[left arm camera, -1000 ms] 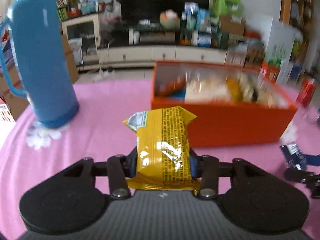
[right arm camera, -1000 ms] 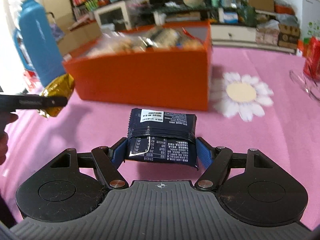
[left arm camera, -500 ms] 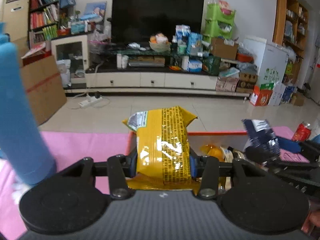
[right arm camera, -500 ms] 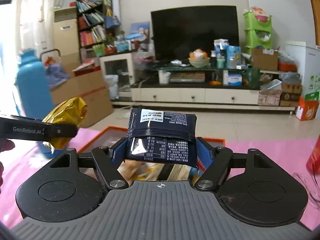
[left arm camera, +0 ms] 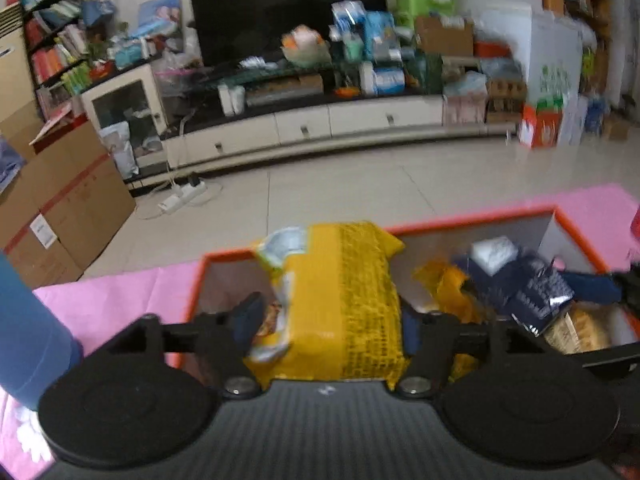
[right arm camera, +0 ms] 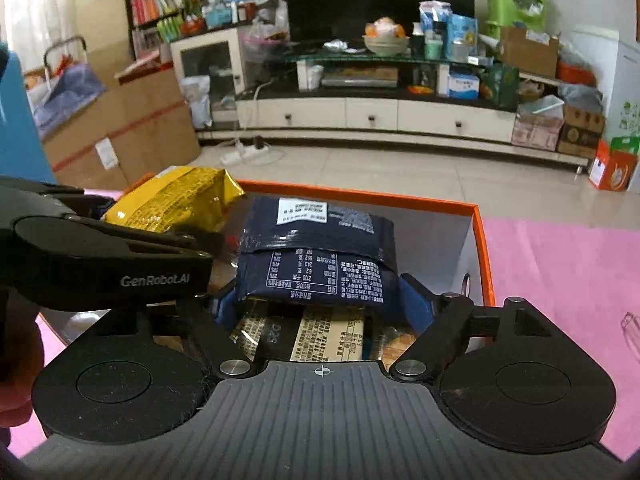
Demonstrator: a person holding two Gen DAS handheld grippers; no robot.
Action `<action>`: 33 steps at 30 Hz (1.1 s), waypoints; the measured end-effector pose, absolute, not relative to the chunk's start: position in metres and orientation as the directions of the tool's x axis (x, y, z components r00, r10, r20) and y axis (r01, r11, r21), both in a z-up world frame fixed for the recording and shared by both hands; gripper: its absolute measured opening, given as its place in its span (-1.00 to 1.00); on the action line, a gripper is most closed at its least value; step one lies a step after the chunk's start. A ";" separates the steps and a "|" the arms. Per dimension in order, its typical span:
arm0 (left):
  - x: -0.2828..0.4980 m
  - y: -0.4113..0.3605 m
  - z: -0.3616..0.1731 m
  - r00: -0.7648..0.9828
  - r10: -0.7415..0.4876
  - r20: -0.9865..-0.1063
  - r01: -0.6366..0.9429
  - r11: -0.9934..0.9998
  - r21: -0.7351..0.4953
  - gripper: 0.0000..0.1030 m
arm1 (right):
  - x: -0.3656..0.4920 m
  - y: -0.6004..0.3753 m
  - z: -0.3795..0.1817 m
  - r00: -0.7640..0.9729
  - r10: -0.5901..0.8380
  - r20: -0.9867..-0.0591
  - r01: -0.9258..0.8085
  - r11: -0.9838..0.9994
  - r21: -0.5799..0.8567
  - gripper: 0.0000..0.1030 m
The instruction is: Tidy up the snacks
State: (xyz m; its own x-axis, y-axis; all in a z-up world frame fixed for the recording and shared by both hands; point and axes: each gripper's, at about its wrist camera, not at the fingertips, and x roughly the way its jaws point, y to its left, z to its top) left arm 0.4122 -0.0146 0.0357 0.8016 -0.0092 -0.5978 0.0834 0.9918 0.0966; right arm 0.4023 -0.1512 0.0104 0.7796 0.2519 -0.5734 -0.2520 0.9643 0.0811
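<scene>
My left gripper (left arm camera: 326, 320) is shut on a yellow snack packet (left arm camera: 340, 300) and holds it over the open orange box (left arm camera: 480, 216). My right gripper (right arm camera: 320, 300) is shut on a dark navy snack packet (right arm camera: 320, 256), also held over the orange box (right arm camera: 482, 248). In the right wrist view the left gripper (right arm camera: 100, 264) with the yellow packet (right arm camera: 176, 204) sits just to the left. In the left wrist view the navy packet (left arm camera: 528, 284) sits to the right. Other snack packets (right arm camera: 320, 336) lie inside the box.
The box stands on a pink tablecloth (right arm camera: 560, 280). A blue thermos (left arm camera: 28, 340) stands at the left of the table. Beyond the table are a tiled floor, cardboard boxes (left arm camera: 68, 200) and a TV cabinet (left arm camera: 304, 128).
Both grippers have moved forward and down over the orange box, each still holding its packet. The two packets now hang just above the snacks inside.
</scene>
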 end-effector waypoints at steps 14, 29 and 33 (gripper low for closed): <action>0.205 0.032 0.068 0.852 -0.032 -0.523 -0.032 0.993 -0.112 0.62 | 0.249 -0.201 0.039 0.834 0.276 -0.478 -0.210 0.960 0.187 0.62; 0.093 -0.007 -0.008 0.748 -0.020 -0.664 -0.063 0.993 -0.102 0.62 | 0.096 -0.246 -0.023 0.786 0.192 -0.588 -0.035 0.963 0.268 0.62; 0.091 -0.013 -0.006 0.755 -0.026 -0.655 -0.045 0.995 -0.091 0.62 | 0.097 -0.241 -0.023 0.780 0.171 -0.602 -0.035 0.972 0.231 0.62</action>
